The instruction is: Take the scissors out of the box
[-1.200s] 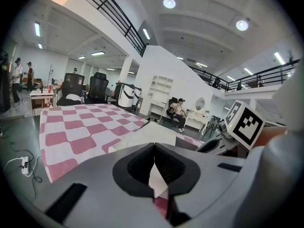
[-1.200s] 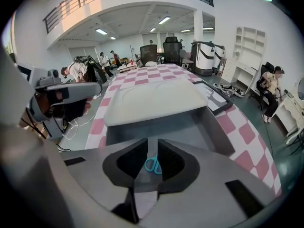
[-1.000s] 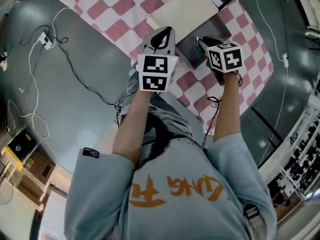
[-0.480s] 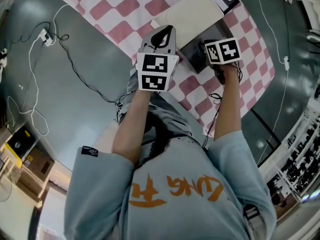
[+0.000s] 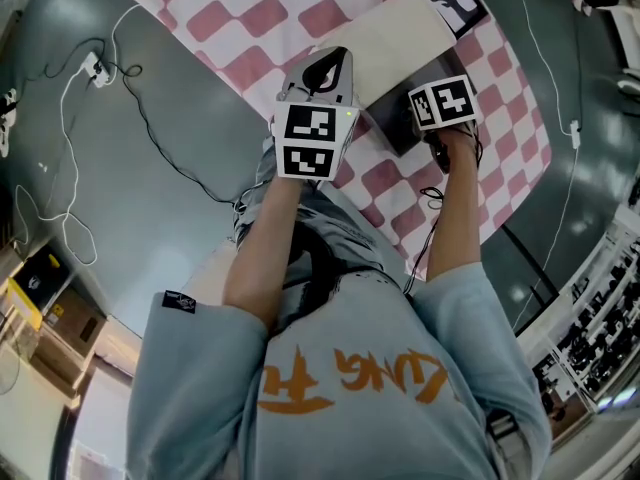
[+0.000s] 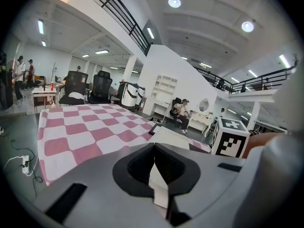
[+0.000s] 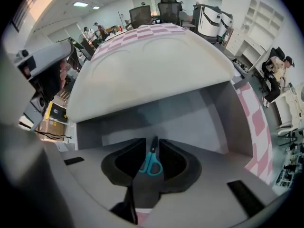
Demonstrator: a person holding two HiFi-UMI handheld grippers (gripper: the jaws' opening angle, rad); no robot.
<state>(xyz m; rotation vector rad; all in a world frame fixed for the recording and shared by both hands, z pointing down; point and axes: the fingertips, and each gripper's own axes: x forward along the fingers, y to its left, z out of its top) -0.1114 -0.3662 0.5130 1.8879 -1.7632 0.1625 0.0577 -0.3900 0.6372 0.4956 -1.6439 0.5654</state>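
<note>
Right tool (image 7: 152,148) poised straight down inside grey open-lidded box (image 7: 204,118), jaws closing, nothing gripped yet; teal-handled scissors (image 7: 151,164) directly below on box floor, long axis along the jaw gap. Left tool (image 6: 154,163) clenched empty, farther off.

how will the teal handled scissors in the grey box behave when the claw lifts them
The small teal-handled metal scissors look stiff and light, so probably an easy lift. Lying flat on the floor of the open grey box, they shouldn't roll, but the thin blades might pivot in a pinch. The right claw is closing around them, not yet touching.
</note>
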